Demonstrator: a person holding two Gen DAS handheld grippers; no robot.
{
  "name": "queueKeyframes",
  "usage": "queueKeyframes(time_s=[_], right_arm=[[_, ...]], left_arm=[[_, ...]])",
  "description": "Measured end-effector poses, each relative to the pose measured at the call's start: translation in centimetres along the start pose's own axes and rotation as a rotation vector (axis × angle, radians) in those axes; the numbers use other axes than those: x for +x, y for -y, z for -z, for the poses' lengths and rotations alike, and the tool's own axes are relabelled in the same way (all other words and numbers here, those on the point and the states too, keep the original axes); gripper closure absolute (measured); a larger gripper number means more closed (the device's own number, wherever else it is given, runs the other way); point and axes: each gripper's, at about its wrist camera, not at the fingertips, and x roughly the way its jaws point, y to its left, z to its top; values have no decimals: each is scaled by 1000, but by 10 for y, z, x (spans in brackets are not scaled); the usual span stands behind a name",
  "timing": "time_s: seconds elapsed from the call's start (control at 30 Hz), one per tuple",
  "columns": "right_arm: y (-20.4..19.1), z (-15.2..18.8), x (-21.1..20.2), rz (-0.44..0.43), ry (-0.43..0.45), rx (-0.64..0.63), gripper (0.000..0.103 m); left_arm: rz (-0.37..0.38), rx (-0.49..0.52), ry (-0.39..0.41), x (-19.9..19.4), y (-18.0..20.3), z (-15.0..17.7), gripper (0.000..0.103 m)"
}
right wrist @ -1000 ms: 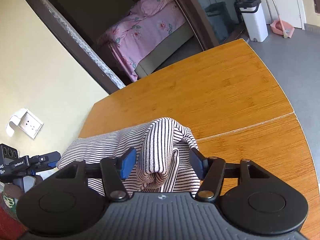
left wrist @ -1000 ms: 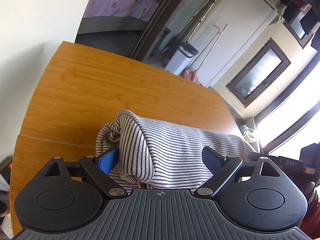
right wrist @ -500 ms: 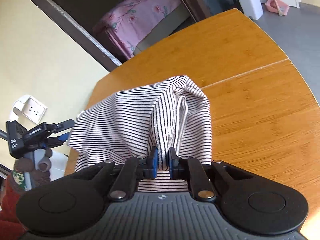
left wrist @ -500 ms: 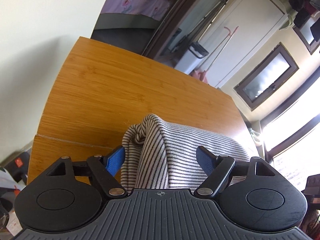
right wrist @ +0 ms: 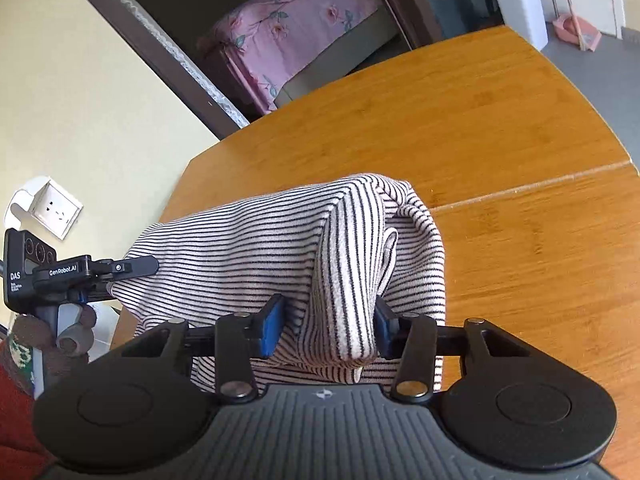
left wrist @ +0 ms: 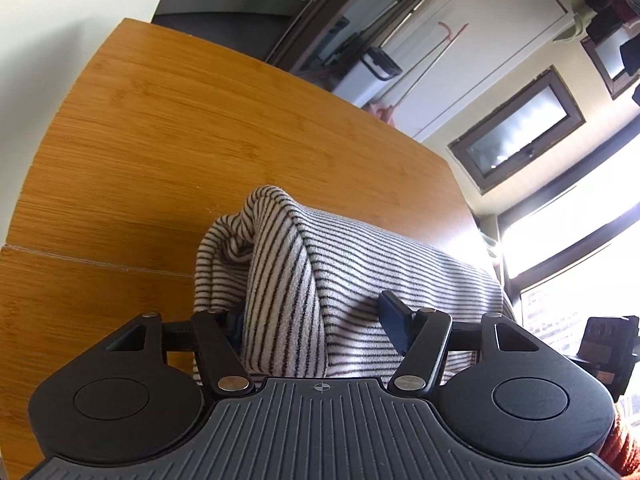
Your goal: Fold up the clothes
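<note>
Left wrist view: left gripper (left wrist: 316,322) has a raised fold of the striped garment (left wrist: 360,264) between its blue pads. Jaws about half open and closing. Right pad is dug into the cloth and the fabric dimples around it; left pad is mostly buried behind the fold (contact there hard to confirm). Reads as a pinch forming on a thick bunch of fabric.

The garment (white with thin dark stripes) lies on the wooden table (left wrist: 160,140), bunched at the near edge, stretching away to the right toward the bright window. Its far-left corner is humped up and rolled over. A seam line in the tabletop runs just left of the cloth. A bit of the other gripper shows at the far right edge.

Right wrist view: right gripper (right wrist: 328,330) straddles a hanging vertical fold of the same garment (right wrist: 248,240). Jaws partly open and opening. Left pad stands clear of the fold with a visible gap; right pad sits right against the cloth, can't tell if it presses. No firm grip here.

The left gripper (right wrist: 132,267) shows at the garment's left end, its fingers on the edge of the cloth. Table (right wrist: 500,120) bare beyond the garment; the seam runs off to the right.
</note>
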Motion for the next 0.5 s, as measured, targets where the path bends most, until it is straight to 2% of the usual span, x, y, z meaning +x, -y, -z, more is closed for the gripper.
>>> queueKeyframes(time_s=[0.13, 0.27, 0.4, 0.5], right_arm=[[3, -23, 23, -19, 48, -19, 74], [3, -60, 41, 0, 123, -28, 78], [-12, -81, 19, -54, 207, -77, 82], [-18, -77, -8, -83, 234, -129, 82]], left_arm=[[-31, -38, 39, 4, -3, -12, 55], [-83, -5, 115, 2, 10, -33, 69], [-87, 66, 178, -18, 35, -34, 71], [-67, 124, 202, -36, 53, -10, 71]])
